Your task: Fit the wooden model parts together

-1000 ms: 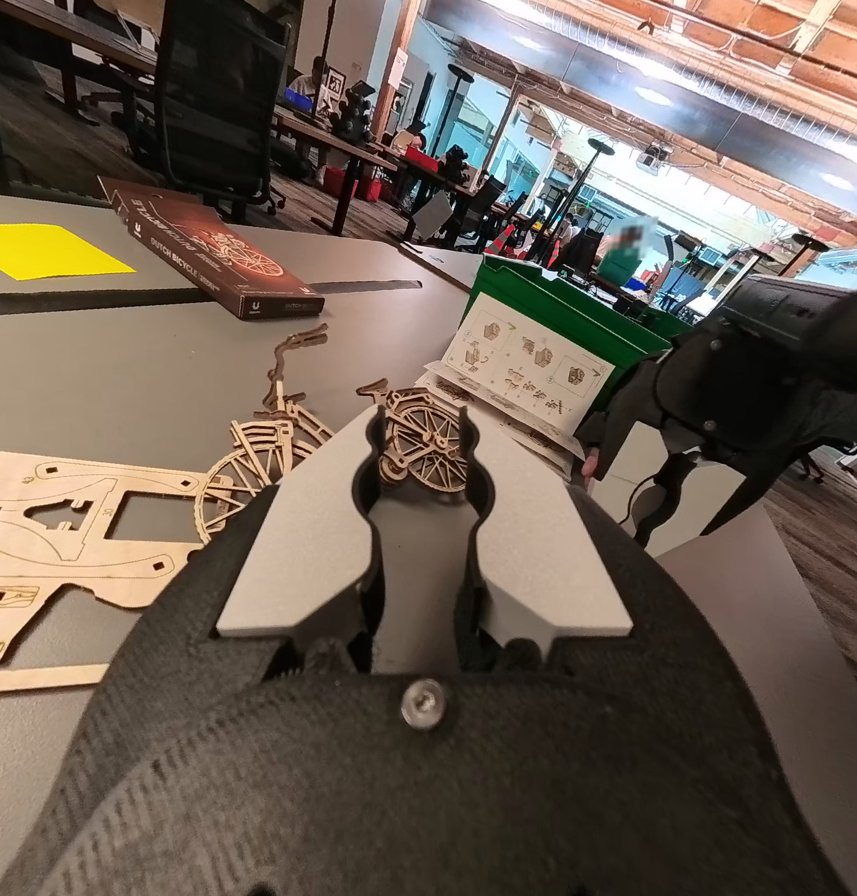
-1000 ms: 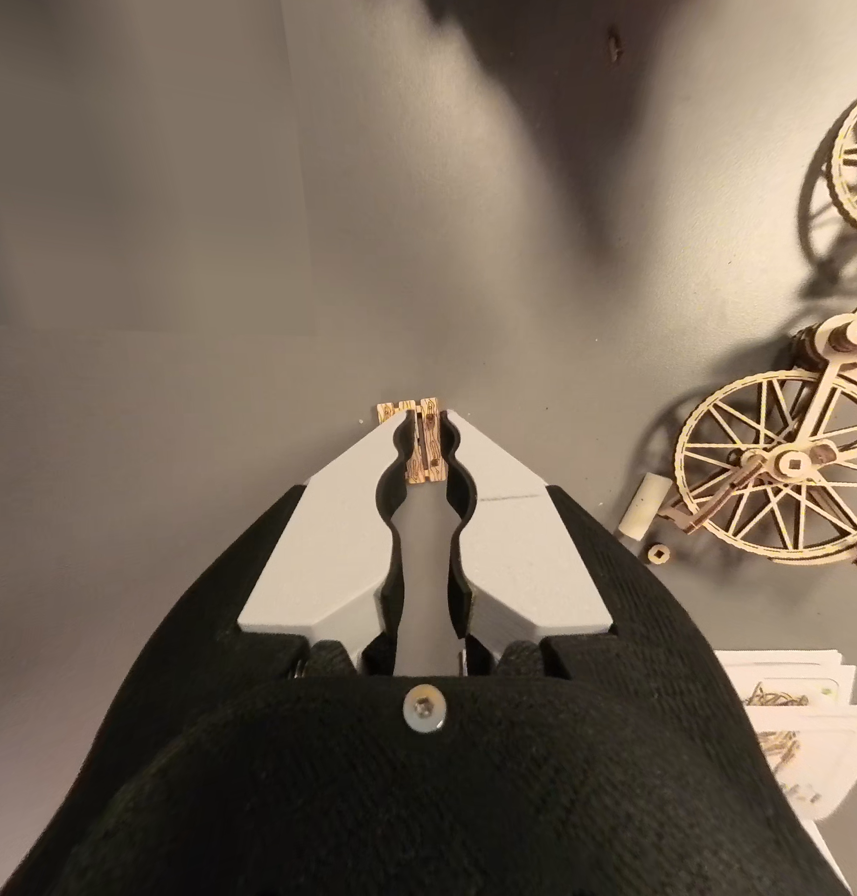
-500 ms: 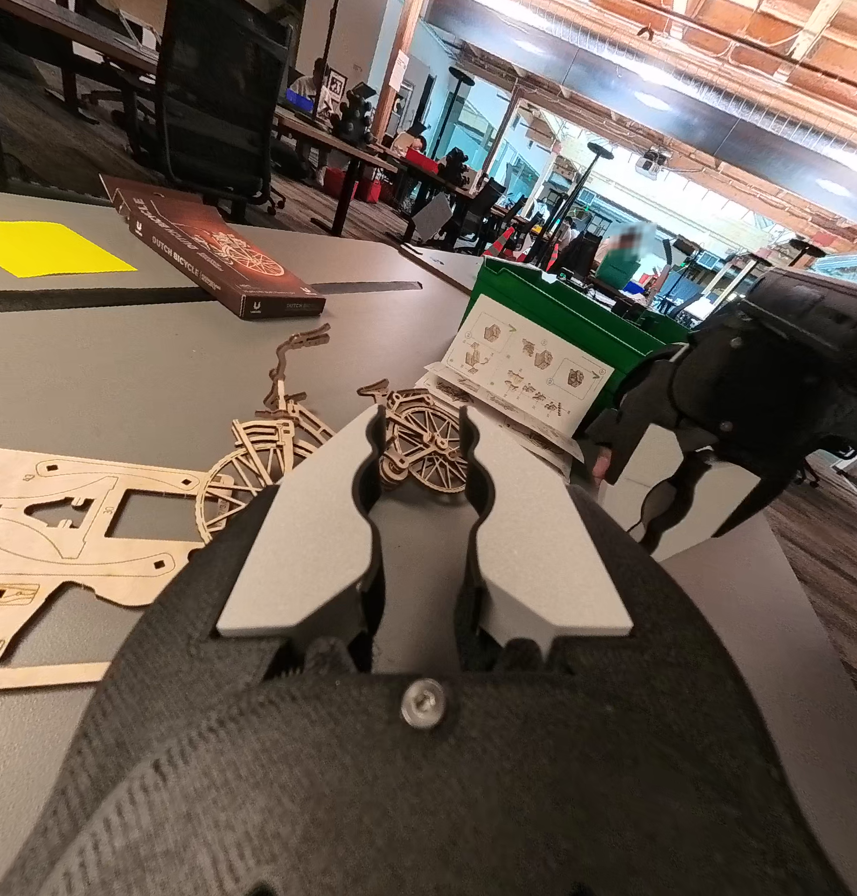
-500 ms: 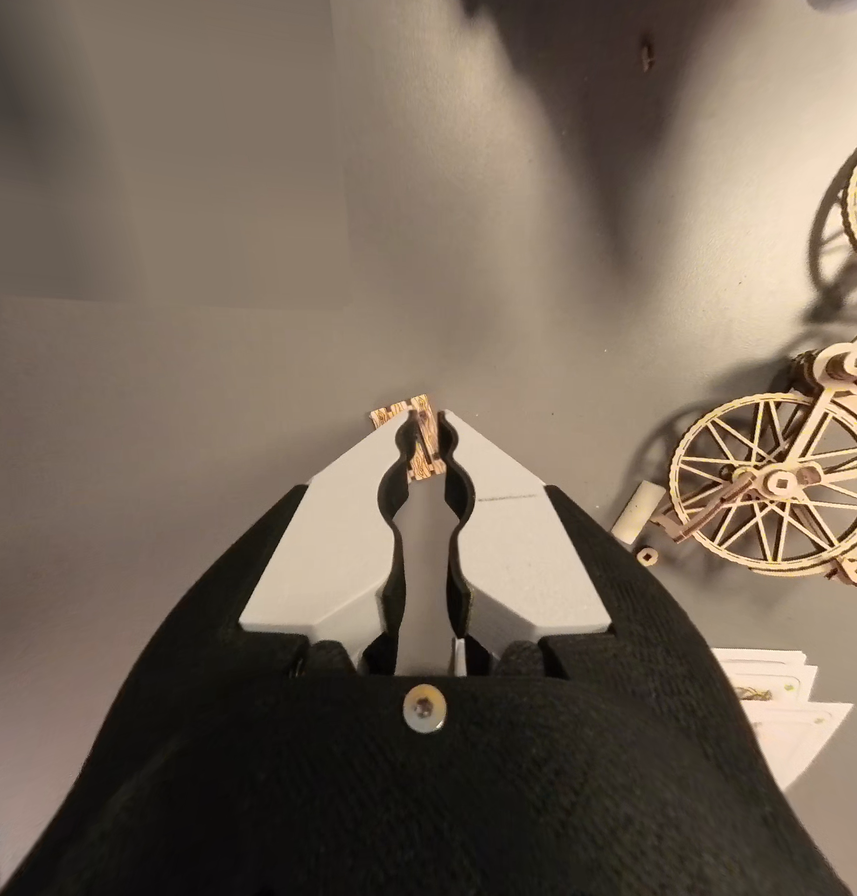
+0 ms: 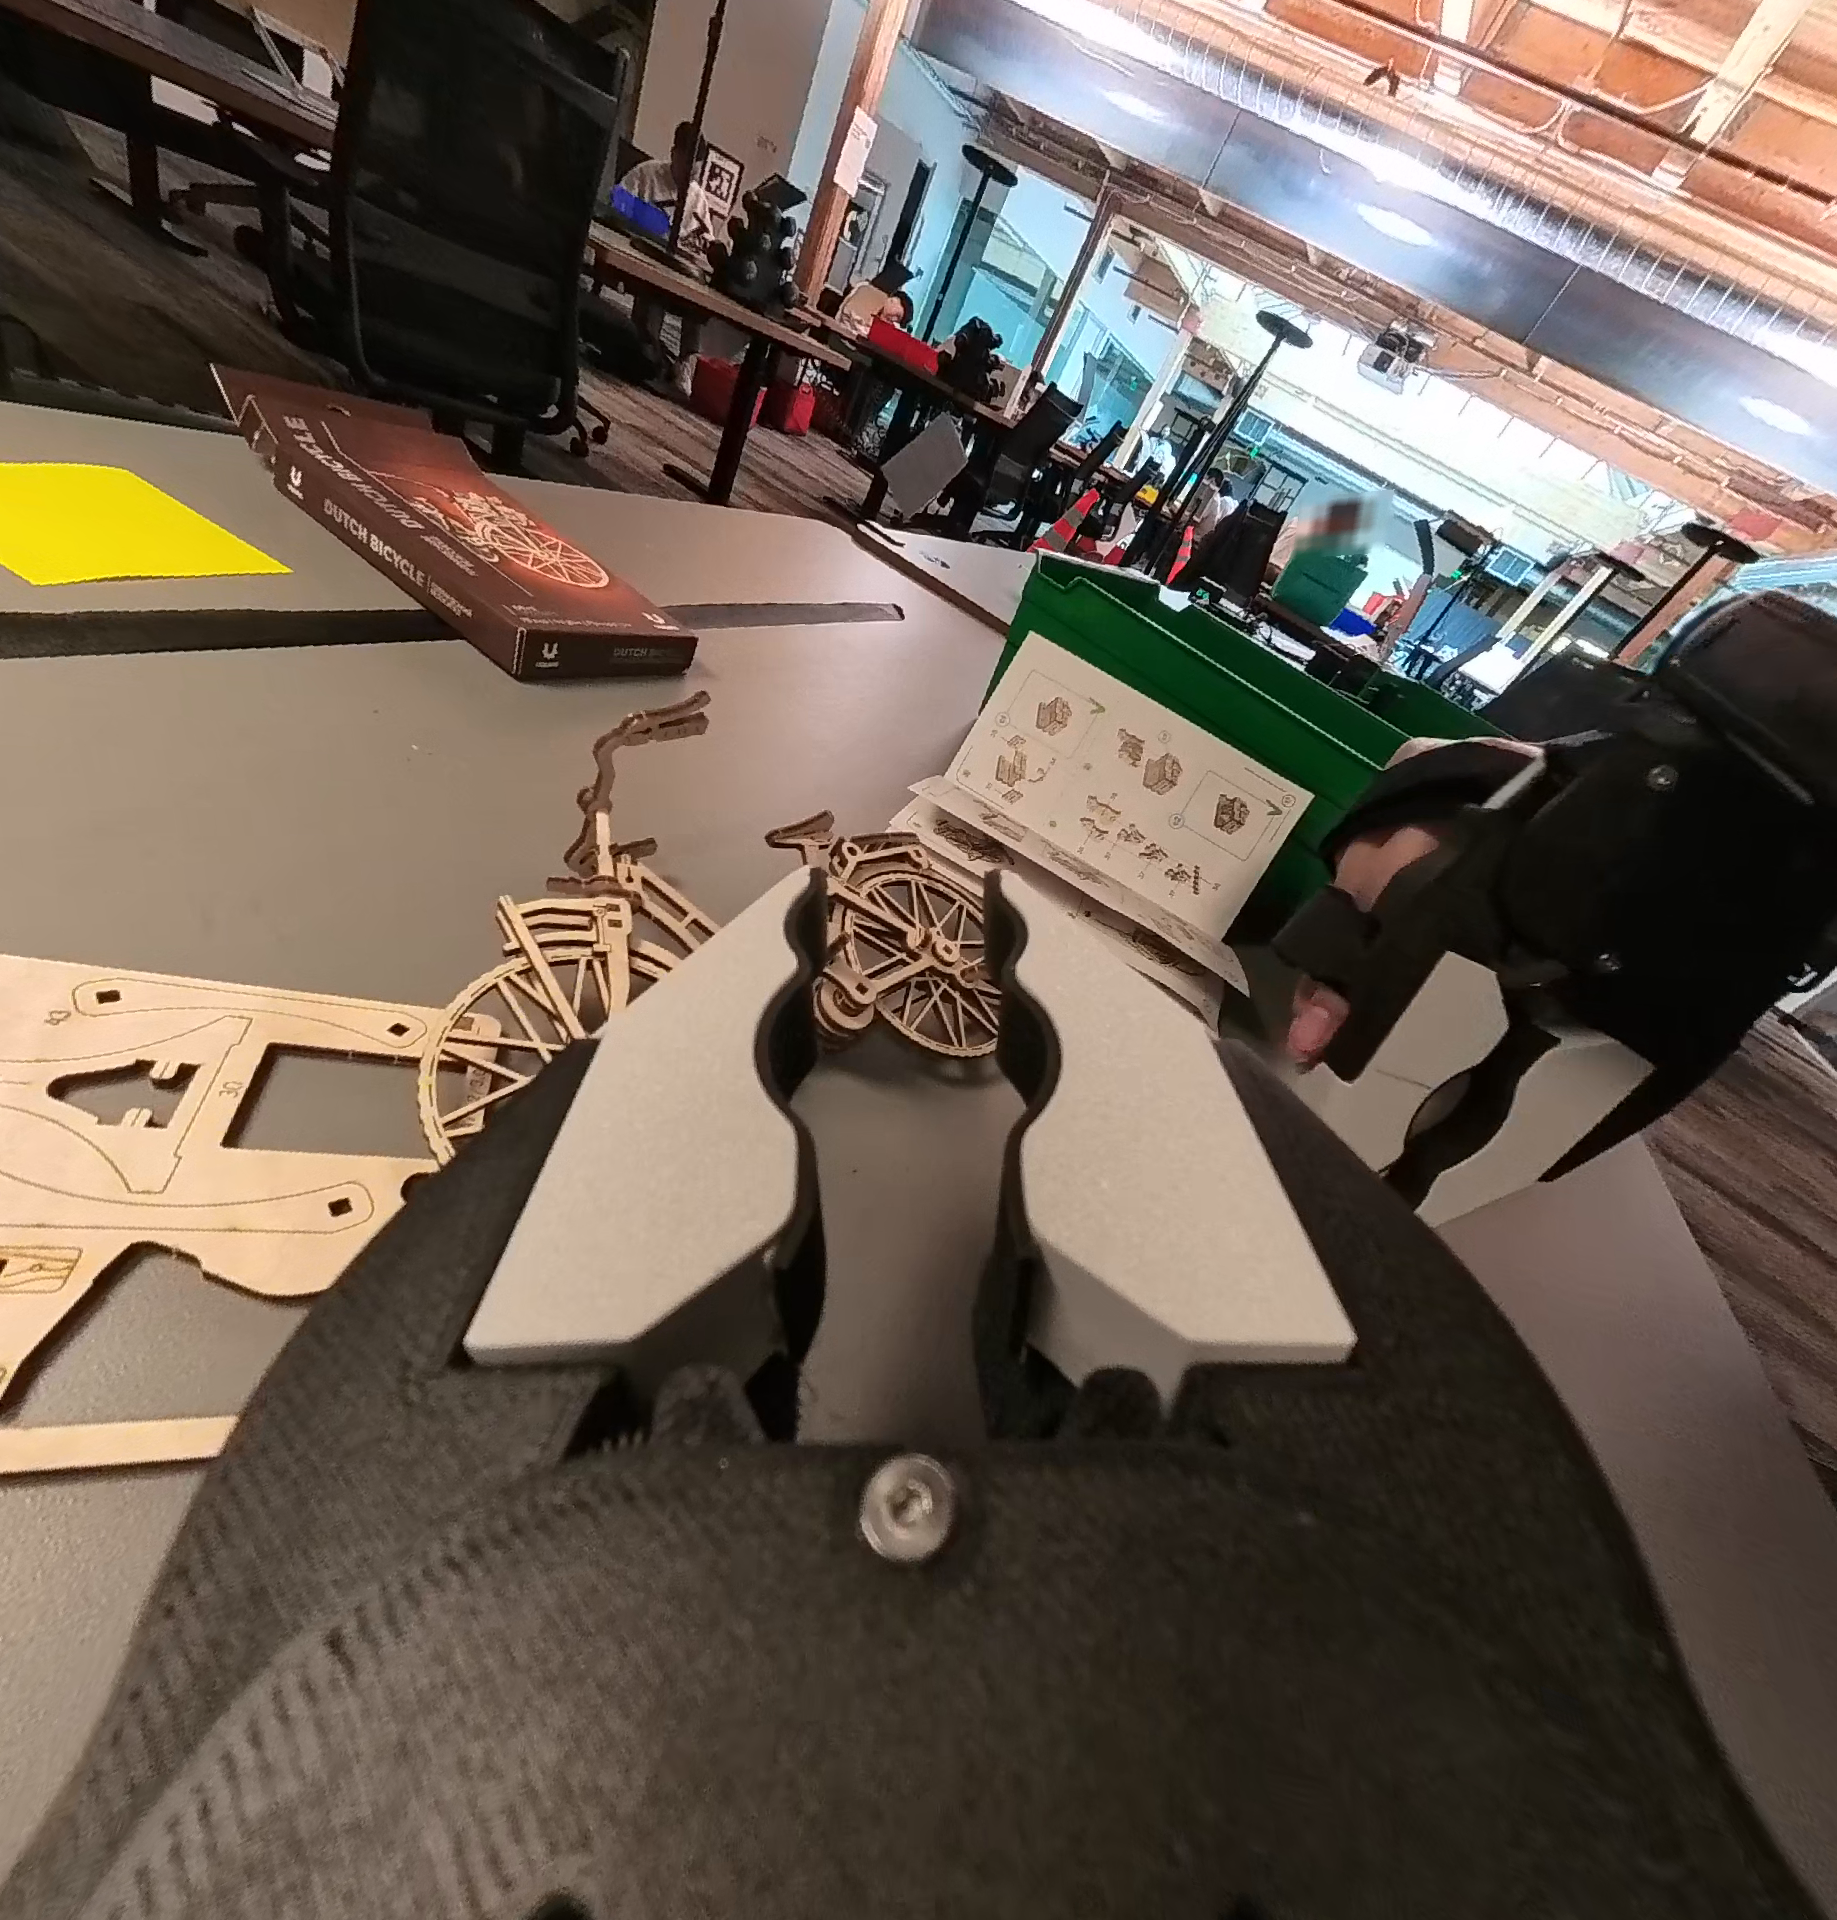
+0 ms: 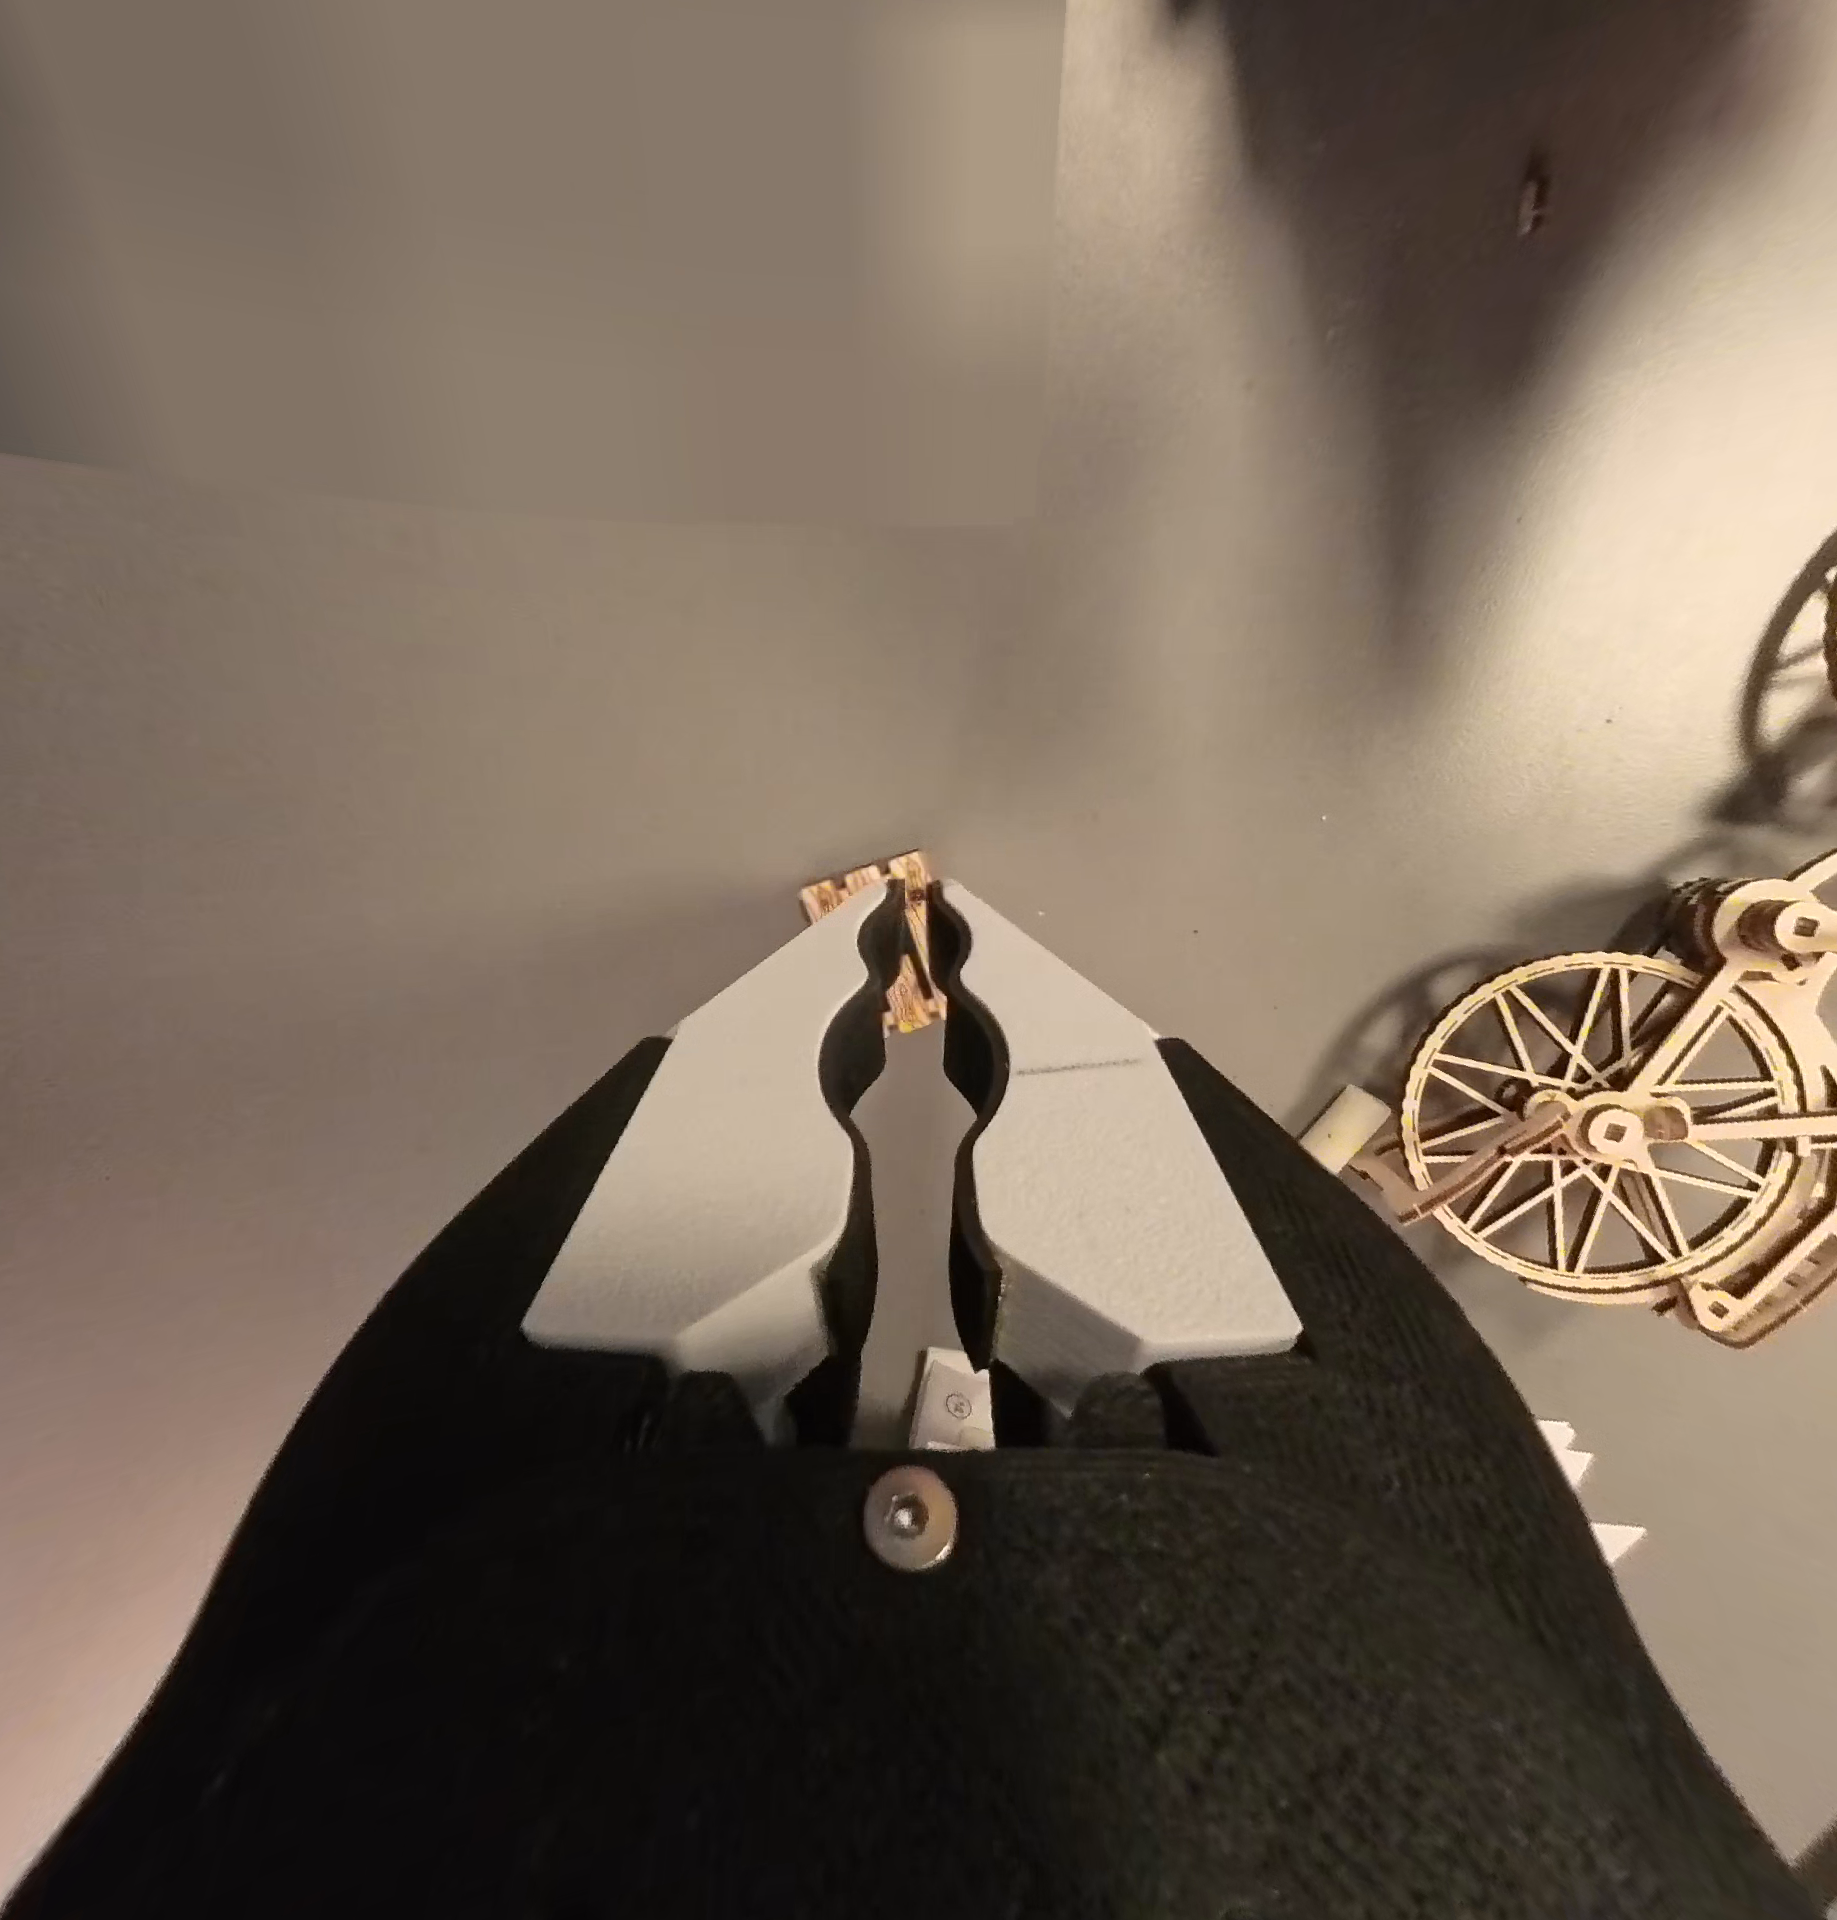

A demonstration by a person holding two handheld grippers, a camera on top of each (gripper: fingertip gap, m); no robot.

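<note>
The wooden bicycle model [image 5: 893, 966] lies on its side on the grey table [image 5: 270, 790], just beyond my open, empty left gripper [image 5: 903, 904], with its rear wheel showing between the jaws. My right gripper [image 6: 909, 904] is shut on a small flat wooden part [image 6: 906, 982] and holds it above bare table. In the right wrist view the bicycle's rear wheel [image 6: 1579, 1132] lies to the right of the gripper. The right gripper [image 5: 1444, 1143], held by a hand, shows at the right of the left wrist view, pointing down.
A plywood part sheet [image 5: 114, 1122] lies at the left. The model's dark box [image 5: 457, 540] and a yellow sheet [image 5: 93, 520] lie farther back. An instruction booklet [image 5: 1122, 821] leans against a green bin [image 5: 1205, 675]. A small white cylinder [image 6: 1345, 1122] lies beside the wheel. My right fingertips sit around 15 cm from my left ones. The right tips stand about 10 cm off the small white cylinder [image 6: 1345, 1122].
My right gripper has shifted a little toward the bicycle, and the small part has tilted slightly in its grip. The left gripper has stayed still and open.
</note>
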